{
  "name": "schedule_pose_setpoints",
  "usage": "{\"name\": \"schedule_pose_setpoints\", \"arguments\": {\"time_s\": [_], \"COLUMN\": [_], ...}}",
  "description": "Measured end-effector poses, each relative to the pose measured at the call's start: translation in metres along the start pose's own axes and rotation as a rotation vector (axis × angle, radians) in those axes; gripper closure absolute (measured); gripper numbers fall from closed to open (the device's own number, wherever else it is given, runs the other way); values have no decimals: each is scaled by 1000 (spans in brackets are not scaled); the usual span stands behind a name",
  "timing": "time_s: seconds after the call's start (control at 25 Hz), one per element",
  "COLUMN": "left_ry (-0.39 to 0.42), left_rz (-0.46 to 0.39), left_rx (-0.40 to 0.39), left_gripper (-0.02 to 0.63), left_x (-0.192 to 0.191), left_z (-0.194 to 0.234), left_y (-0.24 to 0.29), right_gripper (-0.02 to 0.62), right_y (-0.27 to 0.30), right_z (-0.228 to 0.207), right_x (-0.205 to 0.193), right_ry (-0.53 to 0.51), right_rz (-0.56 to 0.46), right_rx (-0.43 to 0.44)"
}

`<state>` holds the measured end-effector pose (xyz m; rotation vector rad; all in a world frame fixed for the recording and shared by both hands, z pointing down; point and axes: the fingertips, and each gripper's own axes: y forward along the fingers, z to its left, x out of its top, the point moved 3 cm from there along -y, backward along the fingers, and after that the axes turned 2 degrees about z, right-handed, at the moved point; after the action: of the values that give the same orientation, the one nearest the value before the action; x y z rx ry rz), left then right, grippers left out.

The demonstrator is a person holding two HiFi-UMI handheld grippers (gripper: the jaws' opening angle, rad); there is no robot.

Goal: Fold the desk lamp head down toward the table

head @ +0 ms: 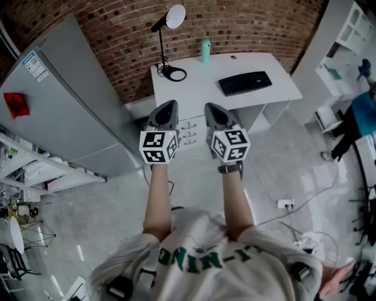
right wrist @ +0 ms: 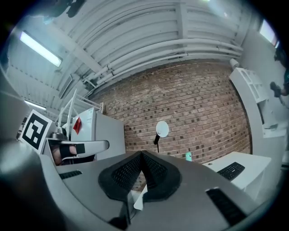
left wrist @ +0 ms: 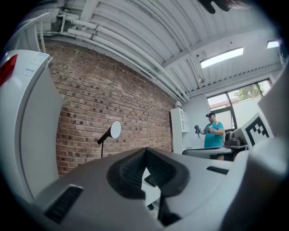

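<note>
Head view puts your 2 tools nearest: left hand-held gripper (head: 168, 106) and right hand-held gripper (head: 211, 107), both with jaws together and empty, short of the worktop (head: 200, 88). The desk lamp (head: 161, 47) stands at its far left corner, lamp head (head: 175, 16) raised. It looks light and thin-stemmed, probably stiff at the joint, so grip the neck behind the head. The keyboard (head: 245, 82) and teal bottle (head: 205, 51) to the right seem clear of the fold.

Left gripper (left wrist: 145, 152), jaws together — desk lamp (left wrist: 114, 130) before brick wall (left wrist: 113, 85)
</note>
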<state>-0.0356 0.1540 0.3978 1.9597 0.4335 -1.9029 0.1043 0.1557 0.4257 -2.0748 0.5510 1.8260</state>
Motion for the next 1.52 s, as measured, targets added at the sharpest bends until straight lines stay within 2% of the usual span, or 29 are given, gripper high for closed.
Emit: {"name": "schedule_pose_setpoints", "arguments": {"time_s": [0.2,0.44,0.68,1.0,1.28,1.52], "left_ry": [-2,7,-2,12,29,20], "left_rz": [8,25,15,-14,-27,-20], "left_rx": [30,43,34,3,-43,-59], "left_gripper": [606,606,606,606,606,606], "left_x": [-4,-15,-25,4,17,13], "left_z": [-9,4,51,131,192,230], "left_y": [13,35,82,175,243,287], "right_gripper": [589,589,589,589,589,589], "right_y": [-3,20,89,204,297,346], "right_z": [-17,-31,-35,-55,-74,-93], "right_x": [-2,-9,-21,10,24,22], "right_ry": [2,70,60,49,65,53], "right_rz": [5,-29,-12,-15,-27,-12], "right_rx": [-3,25,51,46,22,-23]}}
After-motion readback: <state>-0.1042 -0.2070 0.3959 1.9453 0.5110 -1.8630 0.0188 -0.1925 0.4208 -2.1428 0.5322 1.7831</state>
